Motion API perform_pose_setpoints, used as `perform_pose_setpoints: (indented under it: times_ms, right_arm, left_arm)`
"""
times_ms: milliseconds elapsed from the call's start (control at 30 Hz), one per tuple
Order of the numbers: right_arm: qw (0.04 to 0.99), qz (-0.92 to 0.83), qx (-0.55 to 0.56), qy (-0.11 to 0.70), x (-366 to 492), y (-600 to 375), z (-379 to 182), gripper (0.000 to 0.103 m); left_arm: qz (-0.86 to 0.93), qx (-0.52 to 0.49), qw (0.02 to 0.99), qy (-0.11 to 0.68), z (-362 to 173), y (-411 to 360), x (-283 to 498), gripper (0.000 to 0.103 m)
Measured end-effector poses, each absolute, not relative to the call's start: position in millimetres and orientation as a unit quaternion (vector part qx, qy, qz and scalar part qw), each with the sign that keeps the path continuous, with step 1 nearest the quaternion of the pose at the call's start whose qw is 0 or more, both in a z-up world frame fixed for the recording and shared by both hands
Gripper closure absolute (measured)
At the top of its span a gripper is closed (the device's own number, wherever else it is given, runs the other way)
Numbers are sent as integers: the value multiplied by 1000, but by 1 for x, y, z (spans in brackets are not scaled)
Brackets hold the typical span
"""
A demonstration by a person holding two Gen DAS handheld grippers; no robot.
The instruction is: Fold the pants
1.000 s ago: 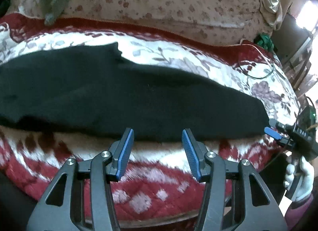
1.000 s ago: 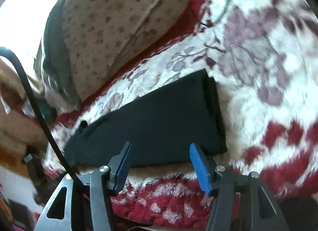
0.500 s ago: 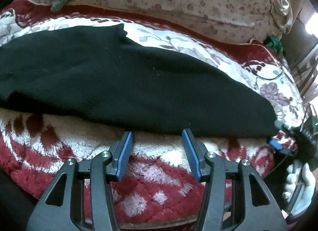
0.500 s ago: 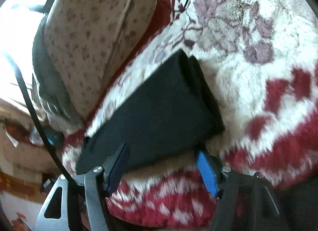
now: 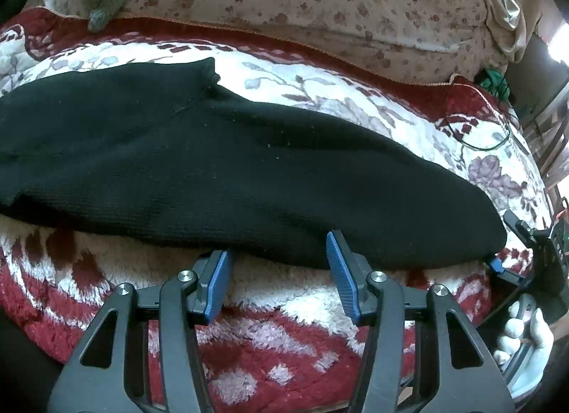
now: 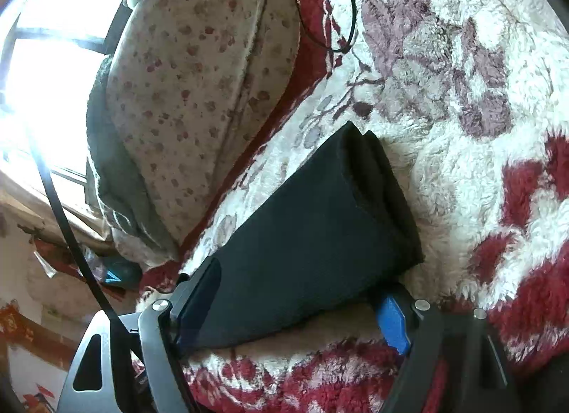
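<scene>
On the fleecy red-and-white blanket (image 5: 106, 270) the black pants (image 5: 249, 178) lie folded lengthwise, my left gripper (image 5: 279, 276) half-open at their near edge, my right gripper (image 6: 302, 302), jaws just widened, straddling the hem unclamped, so next I must pinch both and fold across.
</scene>
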State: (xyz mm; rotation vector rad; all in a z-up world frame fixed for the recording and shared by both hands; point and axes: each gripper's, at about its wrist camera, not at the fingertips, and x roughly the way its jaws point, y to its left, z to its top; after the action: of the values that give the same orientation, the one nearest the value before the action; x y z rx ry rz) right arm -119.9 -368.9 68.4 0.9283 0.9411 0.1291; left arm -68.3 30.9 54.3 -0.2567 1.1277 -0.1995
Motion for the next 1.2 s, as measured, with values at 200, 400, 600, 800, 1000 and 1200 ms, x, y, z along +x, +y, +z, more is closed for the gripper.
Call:
perform_pose_setpoints:
  times_ms: [200, 400, 600, 800, 1000, 1200]
  right_arm:
    - [785, 60, 430, 441, -120, -368, 69, 24]
    - [779, 61, 436, 447, -127, -365, 68, 24]
    - [774, 52, 444, 448, -131, -366, 65, 26]
    - [776, 48, 430, 460, -133, -368, 69, 30]
    - [771, 49, 425, 472, -131, -371, 70, 30]
    - [776, 48, 459, 430, -127, -381, 62, 30]
  left_arm:
    - [-98, -104, 834, 532, 58, 26, -71, 52]
    - [-99, -121, 826, 541, 56, 31, -76, 52]
    - [-145, -82, 849, 502, 92, 17, -67, 52]
    - [-246, -33, 826, 506, 106, -34, -23, 51]
    - [-329, 13, 805, 493, 121, -83, -3, 51]
    - [-405, 78, 759, 503, 95, -144, 23, 51]
